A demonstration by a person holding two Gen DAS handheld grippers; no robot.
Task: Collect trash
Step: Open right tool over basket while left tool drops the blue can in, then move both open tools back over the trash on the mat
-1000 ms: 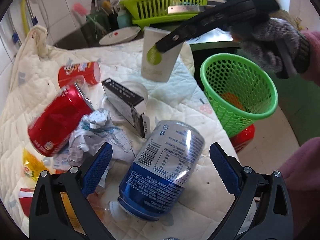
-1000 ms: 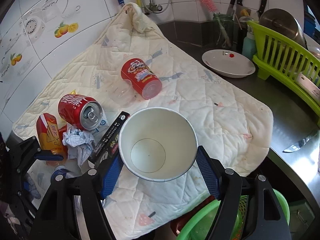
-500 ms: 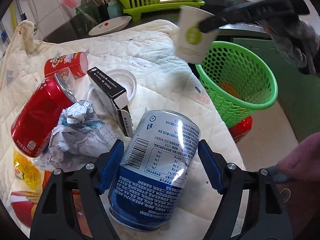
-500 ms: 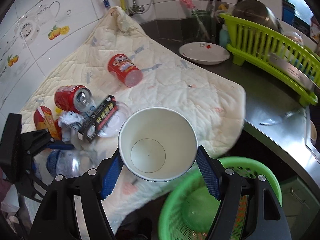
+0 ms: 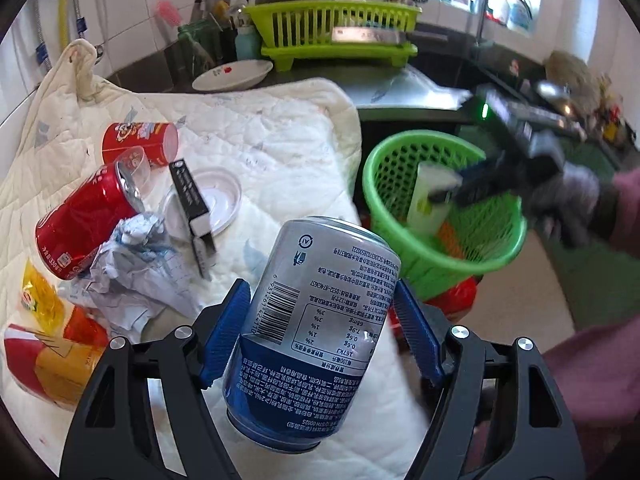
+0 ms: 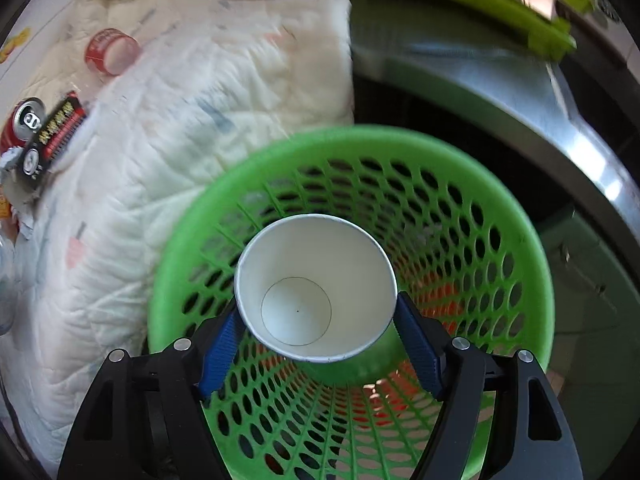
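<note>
So both hands were loaded with trash, one item basically in the bin.

Right gripper (image 6: 318, 350) had its jaws clamped on the paper cup (image 6: 316, 286), held mouth-up inside the green basket (image 6: 532, 280) so letting go would drop it straight in. Left gripper (image 5: 320, 336) squeezed the blue can (image 5: 312, 328) above the quilted surface (image 5: 280, 148), probably queued next. Red can (image 5: 84, 220), crumpled paper (image 5: 136, 272) and black box (image 5: 190, 196) still lay there.

Black tongs (image 5: 322, 336) w/ blue ribbed pads (image 5: 225, 334), silver screws, pink sleeve (image 5: 592, 376).
</note>
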